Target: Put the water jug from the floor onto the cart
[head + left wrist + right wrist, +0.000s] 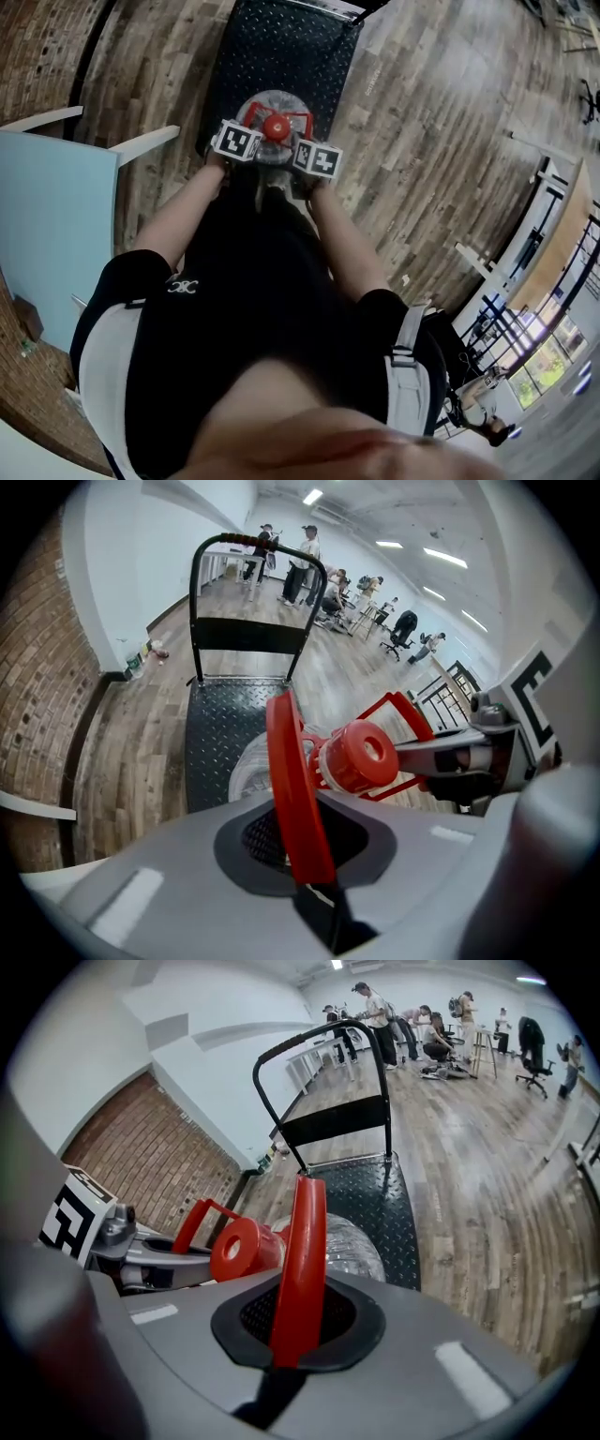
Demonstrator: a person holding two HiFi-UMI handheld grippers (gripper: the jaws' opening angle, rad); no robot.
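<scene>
Jug (273,120) of clear plastic, red-capped, stands upright below you at the black cart (281,47)'s near edge. Your right hand-held gripper (296,1321) clamps its red handle (302,1251); your left hand-held gripper (298,850) has its jaws slightly apart around it.

Black short-sleeved shirt (253,309), white logo (183,286); grey left tool (302,841) and right tool (298,1321) bear marker cubes (236,141).

Both arms are stretched down in front of you, left forearm (183,216) and right forearm (349,246) angling inward so the two tongs sit close side by side. Your left tongs (309,855) point steeply down, jaws a little apart, with a red handle (292,789) standing loosely between the pads. Your right tongs (291,1335), tipped down just as steeply, are clamped tight on the other red handle (302,1260).
</scene>
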